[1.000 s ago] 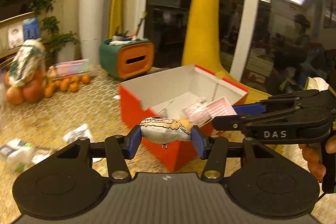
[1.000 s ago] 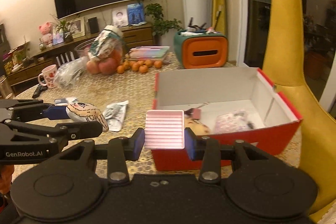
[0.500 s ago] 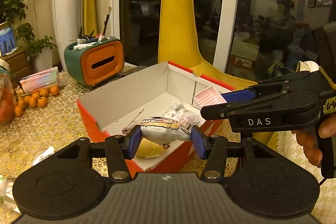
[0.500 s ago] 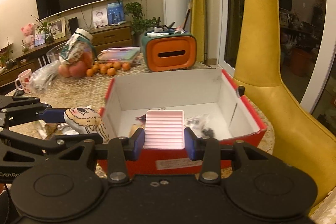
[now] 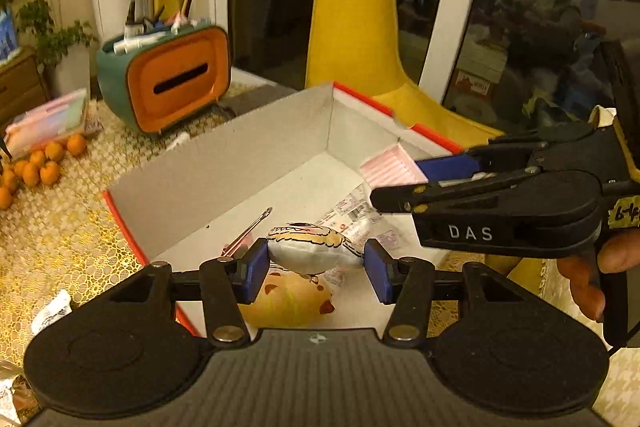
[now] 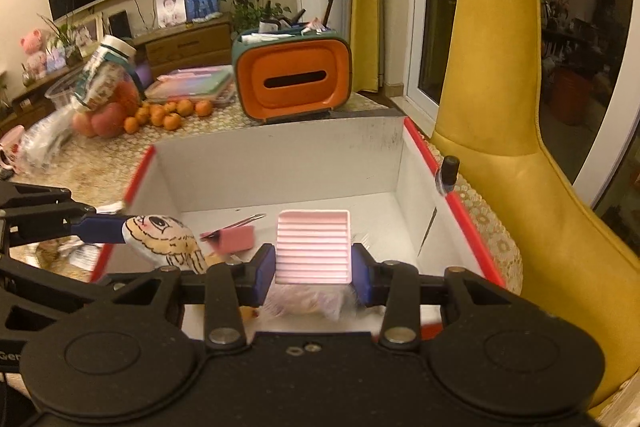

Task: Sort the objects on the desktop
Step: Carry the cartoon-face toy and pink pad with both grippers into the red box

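Living-room setting, gold patterned tablecloth (image 5: pixel 60 227), dark window glass behind. Left to right on the table: small oranges (image 6: pixel 168 113), an orange-fronted teal desk organiser (image 6: pixel 294 79), then the open red cardboard box with white inside (image 6: pixel 280 163), with a yellow chair (image 6: pixel 500 107) at far right.

Left gripper (image 5: pixel 316 261) is closed on a small white stuffed pouch printed with a cartoon face (image 5: pixel 312 247), held above the near left part of the box. Right gripper (image 6: pixel 314 269) is clamped on a pink ribbed plastic tray (image 6: pixel 314 247), hovering over the box's middle.

Step in hand looks like dropping both items into the box. To do it well: lower each item well inside the walls before letting go, keep the two grippers apart so they don't knock, and release the pouch beside, not on, the yellow round plush with brown spots (image 5: pixel 288 301) if space allows. The tray is best set down flat, clear of the clutter below it.

Left wrist view shows the plush, the barcode-labelled clear packets (image 5: pixel 352 215) and a thin metal pin-like tool (image 5: pixel 248 233) on the box floor; it also shows the person's fingers on the right gripper's handle. Right wrist view instead shows a small dark-capped bottle (image 6: pixel 448 173) at the box's right rim, a small pink block (image 6: pixel 236 239) inside, and the TV wall, none visible from the left.
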Demonstrator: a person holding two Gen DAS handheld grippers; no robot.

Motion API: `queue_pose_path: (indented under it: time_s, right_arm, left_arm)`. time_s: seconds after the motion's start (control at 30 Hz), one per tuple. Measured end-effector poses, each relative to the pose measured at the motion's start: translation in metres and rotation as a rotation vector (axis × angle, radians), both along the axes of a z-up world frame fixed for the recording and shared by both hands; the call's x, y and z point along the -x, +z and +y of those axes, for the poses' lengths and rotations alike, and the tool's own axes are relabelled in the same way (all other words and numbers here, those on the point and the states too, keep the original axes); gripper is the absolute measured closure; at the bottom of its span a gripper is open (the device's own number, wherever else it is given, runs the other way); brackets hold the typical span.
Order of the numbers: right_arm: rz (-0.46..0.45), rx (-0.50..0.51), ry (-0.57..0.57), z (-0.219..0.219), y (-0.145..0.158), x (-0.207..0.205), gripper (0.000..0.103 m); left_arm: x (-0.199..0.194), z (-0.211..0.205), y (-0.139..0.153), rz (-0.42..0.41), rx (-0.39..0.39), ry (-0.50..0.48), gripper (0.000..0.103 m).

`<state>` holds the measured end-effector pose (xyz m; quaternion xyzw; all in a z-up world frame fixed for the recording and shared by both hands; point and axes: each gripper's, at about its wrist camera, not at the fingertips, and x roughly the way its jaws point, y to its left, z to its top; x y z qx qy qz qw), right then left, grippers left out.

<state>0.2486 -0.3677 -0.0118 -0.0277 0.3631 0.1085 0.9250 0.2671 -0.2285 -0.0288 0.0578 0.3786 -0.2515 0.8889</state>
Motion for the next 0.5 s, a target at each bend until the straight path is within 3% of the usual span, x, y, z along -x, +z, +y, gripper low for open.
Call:
queue_pose_path:
  time_s: [0.3,0.5]
  right_arm:
    - [0.047,0.035,-0.018,0.001,-0.010,-0.049,0.064]
    - [0.130,0.056,-0.026,0.004,-0.024,-0.077,0.064]
  left_arm:
    - [-0.039,-0.014,-0.017,0.107,-0.024,0.021,0.052]
    - [-0.059,-0.024,-0.027,0.158,-0.041,0.029,0.052]
